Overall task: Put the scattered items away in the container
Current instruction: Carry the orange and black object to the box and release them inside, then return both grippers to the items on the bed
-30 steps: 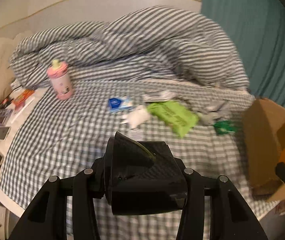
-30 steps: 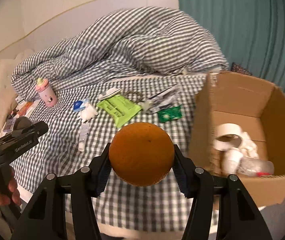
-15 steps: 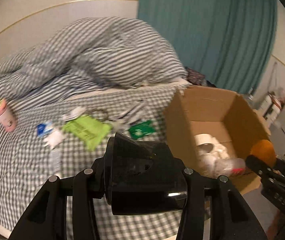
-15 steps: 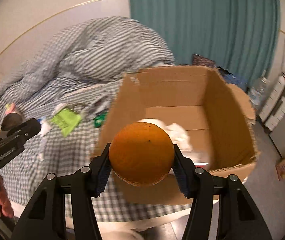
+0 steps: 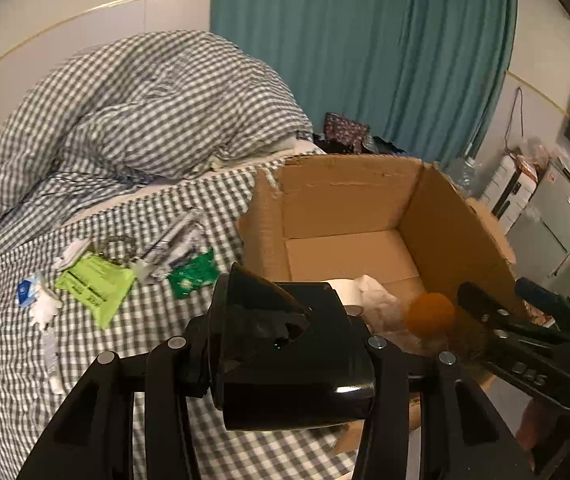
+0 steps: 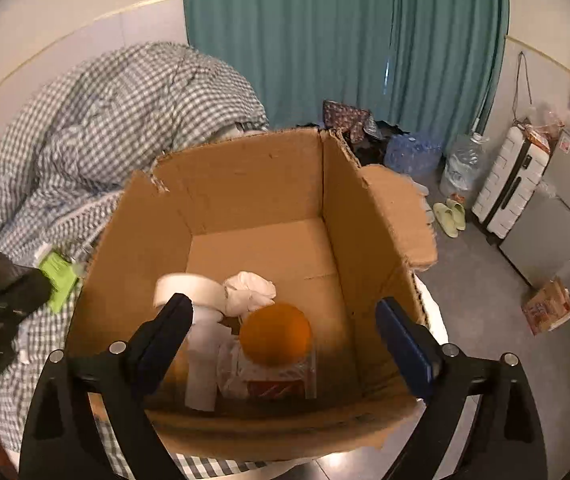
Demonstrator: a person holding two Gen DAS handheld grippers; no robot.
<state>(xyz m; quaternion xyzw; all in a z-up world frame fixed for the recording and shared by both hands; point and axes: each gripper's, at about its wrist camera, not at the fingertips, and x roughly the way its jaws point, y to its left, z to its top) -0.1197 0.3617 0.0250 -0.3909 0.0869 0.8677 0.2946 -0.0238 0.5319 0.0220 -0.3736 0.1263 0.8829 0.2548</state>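
Releasing is the step in hand, so let your right gripper [image 6: 285, 328] finish it cleanly: its jaws are opening over the cardboard box [image 6: 245, 184], the pads clear of the orange [image 6: 275, 334], which sits low in the box between them, on or just above a clear packet [image 6: 273, 376] at about 6 o'clock of the box floor. Whether the fruit has come to rest you cannot tell; it looks a little blurred. Keep the jaws wide and lift straight up, so that neither finger [image 6: 165, 332] clips the near wall or drags the tape roll [image 6: 187, 290] and crumpled tissue [image 6: 249, 288] lying at 9 o'clock of the orange.

Your left gripper [image 5: 285, 356] is clamped on a black, glossy, cup-like object [image 5: 285, 360], which fills the gap between its fingers. From that wrist the box [image 5: 345, 196] lies at 1 o'clock. Bring the black piece over the open top before you let go, and aim for the bare cardboard floor at the far side, well apart from the orange [image 5: 431, 314], since a hard piece landing on fruit could bruise it.

Mind the two tools: the right one shows at 3 o'clock in the left view, near. Clear it first.

On the checked bedsheet [image 5: 133, 340], a green packet [image 5: 93, 284], a darker green sachet [image 5: 193, 276] and small wrappers remain at 9 to 10 o'clock.
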